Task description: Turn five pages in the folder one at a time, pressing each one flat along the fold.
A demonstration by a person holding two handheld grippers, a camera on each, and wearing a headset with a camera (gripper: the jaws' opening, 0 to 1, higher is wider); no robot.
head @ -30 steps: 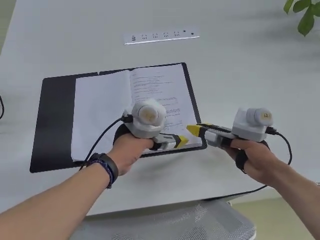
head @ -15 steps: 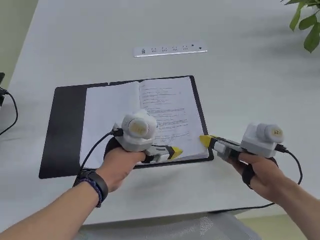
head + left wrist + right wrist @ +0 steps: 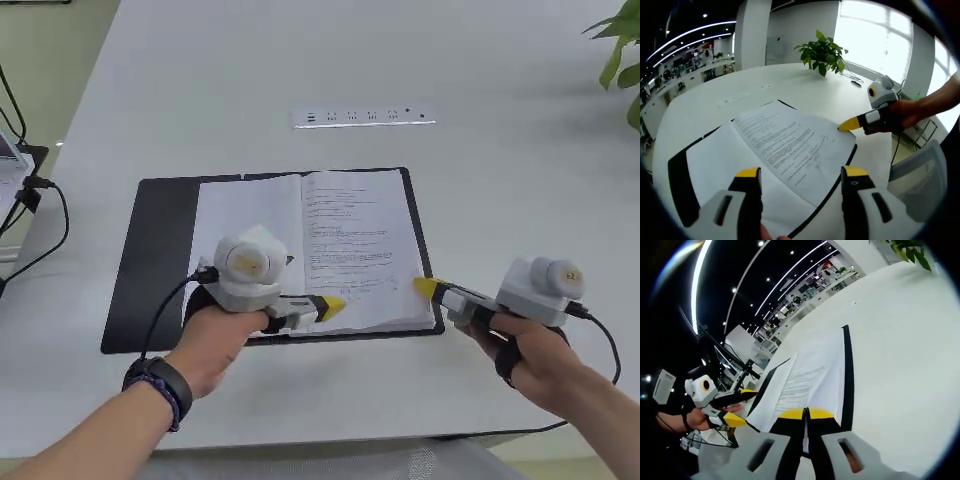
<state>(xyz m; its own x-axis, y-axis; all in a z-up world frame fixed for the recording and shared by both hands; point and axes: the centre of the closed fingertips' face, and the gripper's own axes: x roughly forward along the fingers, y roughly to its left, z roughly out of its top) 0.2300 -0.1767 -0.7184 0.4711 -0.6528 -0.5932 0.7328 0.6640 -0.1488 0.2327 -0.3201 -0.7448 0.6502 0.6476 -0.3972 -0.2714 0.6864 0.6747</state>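
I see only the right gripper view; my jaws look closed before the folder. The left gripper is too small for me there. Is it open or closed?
Observer: Open. In the left gripper view, the left gripper has its jaws wide apart above the near edge of the folder.
Operator: And where does my tip sit on the paper?
Observer: That same view shows the right gripper with its yellow tip at the outer edge of the printed page, toward the near corner.
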